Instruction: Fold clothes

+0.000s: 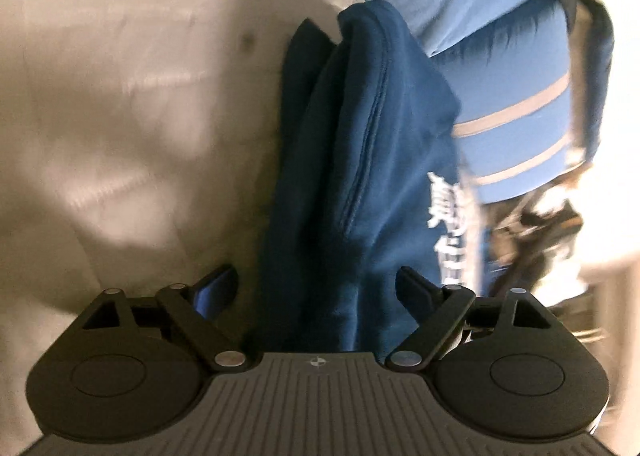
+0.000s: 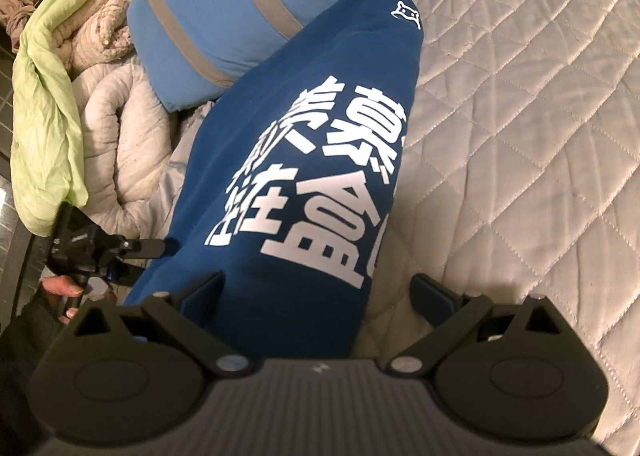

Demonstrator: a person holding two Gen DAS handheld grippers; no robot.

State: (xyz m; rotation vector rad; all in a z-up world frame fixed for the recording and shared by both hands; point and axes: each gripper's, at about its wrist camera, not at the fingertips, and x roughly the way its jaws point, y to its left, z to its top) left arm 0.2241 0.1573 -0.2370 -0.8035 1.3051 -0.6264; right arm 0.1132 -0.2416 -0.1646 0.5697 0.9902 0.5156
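Observation:
A dark blue garment [image 2: 304, 160] with large white printed characters lies folded into a long strip on the quilted bed. In the left wrist view the garment [image 1: 360, 160] shows its folded edge and a seam. My left gripper [image 1: 316, 288] is open, its jaws wide apart on either side of the garment's near end. My right gripper [image 2: 316, 292] is open too, straddling the near end of the strip. The left gripper also shows in the right wrist view [image 2: 120, 252], at the garment's left edge, held by a hand.
A beige quilted bedspread [image 2: 520, 136] covers the bed. Blue pillows with grey stripes [image 2: 224, 4] lie beyond the garment. A bunched grey quilt [image 2: 120, 144] and a light green cloth [image 2: 48, 88] lie at the left.

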